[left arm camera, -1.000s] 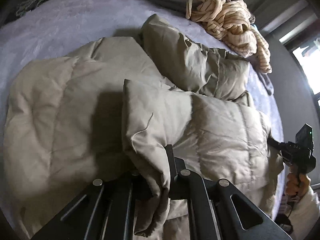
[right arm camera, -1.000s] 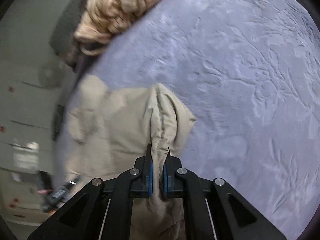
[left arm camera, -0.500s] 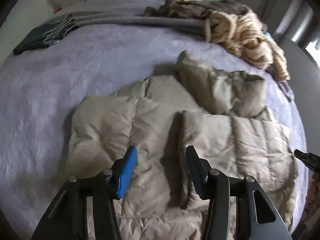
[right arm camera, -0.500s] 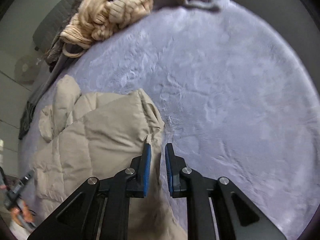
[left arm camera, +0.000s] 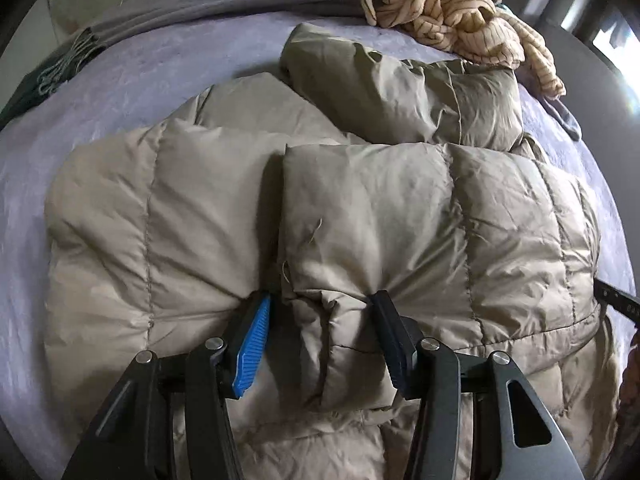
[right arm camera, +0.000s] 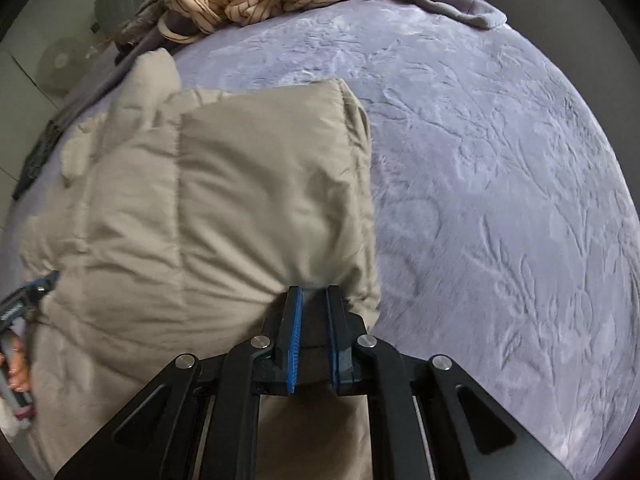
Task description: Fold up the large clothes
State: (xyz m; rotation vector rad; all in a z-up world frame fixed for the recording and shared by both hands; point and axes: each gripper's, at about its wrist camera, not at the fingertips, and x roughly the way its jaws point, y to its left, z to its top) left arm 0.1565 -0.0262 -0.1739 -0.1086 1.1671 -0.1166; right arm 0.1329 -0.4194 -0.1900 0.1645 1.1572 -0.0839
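Note:
A beige quilted puffer jacket (left arm camera: 400, 208) lies spread on the lilac bed cover (left arm camera: 140, 72), one front panel folded over the middle. My left gripper (left arm camera: 320, 300) is open, and its fingertips press down astride the folded panel's edge. A puffy ridge of fabric bulges between the fingers. In the right wrist view the jacket (right arm camera: 240, 200) fills the left half. My right gripper (right arm camera: 312, 290) has its jaws closing to a narrow gap at the jacket's right edge. Fabric is pinched at its tips and creases gather there.
A cream striped knit (left arm camera: 448, 8) and a grey blanket (left arm camera: 240, 4) are heaped at the far side of the bed. Bare bed cover (right arm camera: 480, 160) stretches to the right of the jacket. A hand (right arm camera: 16, 364) holds the other gripper's handle at the left edge.
My left gripper let go of the jacket fold, opened, and came down astride the folded edge. My right gripper loosened briefly, then narrowed again on the jacket's edge as the view swung.

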